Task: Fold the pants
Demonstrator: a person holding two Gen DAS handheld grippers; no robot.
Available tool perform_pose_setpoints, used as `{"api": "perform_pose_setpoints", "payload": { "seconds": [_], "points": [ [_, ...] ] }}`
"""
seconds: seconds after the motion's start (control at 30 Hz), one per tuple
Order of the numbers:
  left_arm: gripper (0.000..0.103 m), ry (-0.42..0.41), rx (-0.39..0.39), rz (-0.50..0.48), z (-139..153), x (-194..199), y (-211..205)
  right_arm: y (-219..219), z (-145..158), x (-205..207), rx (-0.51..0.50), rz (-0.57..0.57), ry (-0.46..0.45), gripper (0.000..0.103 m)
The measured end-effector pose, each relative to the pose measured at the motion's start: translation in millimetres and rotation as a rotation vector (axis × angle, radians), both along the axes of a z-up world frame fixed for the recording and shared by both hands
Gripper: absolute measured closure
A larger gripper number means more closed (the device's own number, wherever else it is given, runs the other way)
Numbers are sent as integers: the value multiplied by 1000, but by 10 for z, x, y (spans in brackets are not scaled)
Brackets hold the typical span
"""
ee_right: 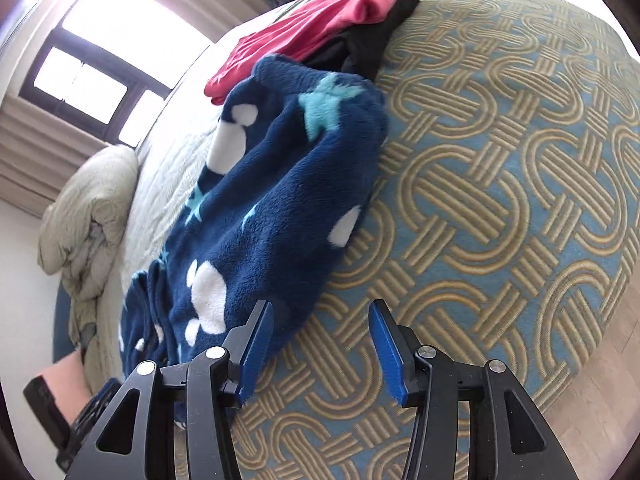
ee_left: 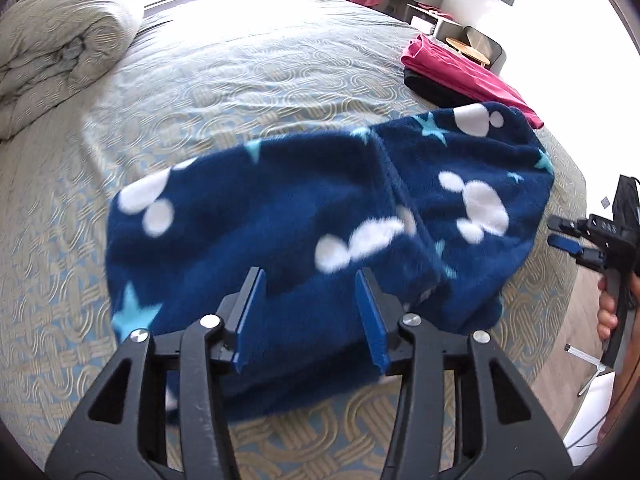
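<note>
Pants [ee_left: 312, 216], fuzzy blue with white spots and stars, lie bunched on the bed [ee_left: 240, 72]. The left gripper [ee_left: 312, 312] and right gripper [ee_right: 320, 344] are both spread wide and hold nothing. I think a good fold needs a pinch at each end, pulled flat. Pink clothes [ee_left: 460, 68] touch one end, so go carefully. A rolled quilt [ee_left: 60, 48] sits far off.

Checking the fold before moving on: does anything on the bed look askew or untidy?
The blue fleece pants lie bunched rather than flat, their far end lumped against the folded pink garment. Both grippers, left and right, are open and hold nothing.
</note>
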State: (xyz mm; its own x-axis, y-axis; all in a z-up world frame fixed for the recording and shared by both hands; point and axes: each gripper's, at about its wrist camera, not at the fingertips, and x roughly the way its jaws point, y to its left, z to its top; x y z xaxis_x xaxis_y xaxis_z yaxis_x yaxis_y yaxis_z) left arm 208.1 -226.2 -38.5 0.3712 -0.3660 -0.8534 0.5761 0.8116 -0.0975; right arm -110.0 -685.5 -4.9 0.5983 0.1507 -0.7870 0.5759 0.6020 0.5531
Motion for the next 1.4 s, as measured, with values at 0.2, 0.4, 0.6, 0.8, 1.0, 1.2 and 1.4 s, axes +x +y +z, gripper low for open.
{"api": "perform_pose_setpoints", "payload": {
  "seconds": [0.2, 0.4, 0.6, 0.8, 1.0, 1.2, 1.4],
  "points": [
    [36, 101, 9, 1, -208, 371, -450, -258, -63, -60, 89, -75, -63, 43],
    [30, 61, 110, 34, -550, 429, -686, -430, -119, 123, 121, -112, -87, 39],
    [30, 107, 33, 31, -333, 442, -628, -332, -119, 448, 91, -47, -54, 38],
    [30, 85, 67, -25, -357, 420, -795, -246, -261, 486, 104, -31, -45, 38],
    [30, 58, 29, -35, -261, 113, -451, -169, -198, 303, 109, -1, -61, 38],
    [30, 78, -44, 60, -57, -250, 465, -162, -156, 249, 67, 40, -74, 38],
    [30, 115, -39, 267, -125, -196, 1114, -544, -278, 482, 142, -66, -149, 31]
  ]
}}
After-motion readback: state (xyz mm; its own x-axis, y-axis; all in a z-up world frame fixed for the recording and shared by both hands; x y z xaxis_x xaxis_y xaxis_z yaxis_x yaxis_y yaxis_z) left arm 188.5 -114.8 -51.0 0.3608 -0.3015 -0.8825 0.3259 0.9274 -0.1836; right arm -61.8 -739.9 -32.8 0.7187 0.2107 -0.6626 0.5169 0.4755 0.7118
